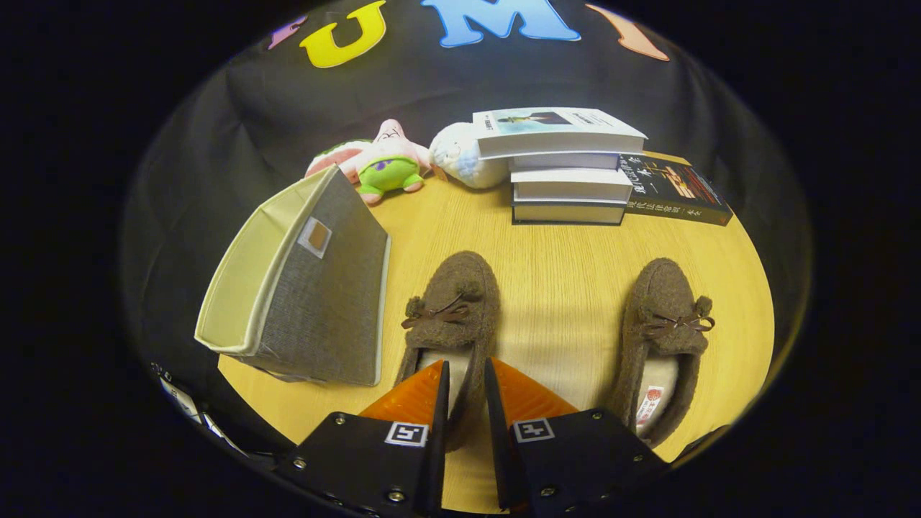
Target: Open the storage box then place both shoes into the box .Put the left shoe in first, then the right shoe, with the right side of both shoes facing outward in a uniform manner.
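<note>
my gripper: fingers nearly together, pinching the right side wall of the left shoe at its opening. right shoe: flat on the wooden table, well apart to the right. storage box: grey fabric, tipped on its side, just left of the left shoe, mouth facing left. beyond: stacked books, plush toys.

So the stack of books sat at the far side of the wooden table. A dark book lay flat just right of it, a white plush touched its left, and a pink-and-green plush sat further left.
</note>
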The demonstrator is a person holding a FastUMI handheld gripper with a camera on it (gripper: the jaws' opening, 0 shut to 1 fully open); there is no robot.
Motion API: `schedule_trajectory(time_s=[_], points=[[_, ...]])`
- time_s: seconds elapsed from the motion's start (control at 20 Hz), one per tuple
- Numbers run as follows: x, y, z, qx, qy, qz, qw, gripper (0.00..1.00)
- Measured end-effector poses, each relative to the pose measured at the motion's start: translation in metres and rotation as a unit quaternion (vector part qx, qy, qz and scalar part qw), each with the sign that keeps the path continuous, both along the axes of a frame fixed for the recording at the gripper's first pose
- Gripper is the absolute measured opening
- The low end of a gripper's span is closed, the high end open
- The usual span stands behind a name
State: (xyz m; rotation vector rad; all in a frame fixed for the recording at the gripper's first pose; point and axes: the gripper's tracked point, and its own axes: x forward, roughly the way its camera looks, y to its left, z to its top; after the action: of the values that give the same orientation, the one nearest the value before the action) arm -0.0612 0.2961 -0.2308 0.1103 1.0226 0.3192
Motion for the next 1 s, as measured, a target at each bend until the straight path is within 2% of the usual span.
schedule_trajectory(time_s=[0.5,0.55,0.6,0.7,0.85,1.0], points=[[0.023,0.003,-0.044,-0.036,0.053,0.0,0.998,0.29],[0.022,0.002,-0.048,-0.04,0.06,0.001,0.997,0.22],[0.023,0.004,-0.048,-0.031,0.064,0.003,0.997,0.11],[0.021,0.003,-0.045,-0.014,0.08,-0.009,0.997,0.01],[0.019,-0.004,-0.034,0.015,0.109,-0.047,0.993,0.0],[0.019,-0.009,-0.006,0.033,0.1,-0.055,0.993,0.0]])
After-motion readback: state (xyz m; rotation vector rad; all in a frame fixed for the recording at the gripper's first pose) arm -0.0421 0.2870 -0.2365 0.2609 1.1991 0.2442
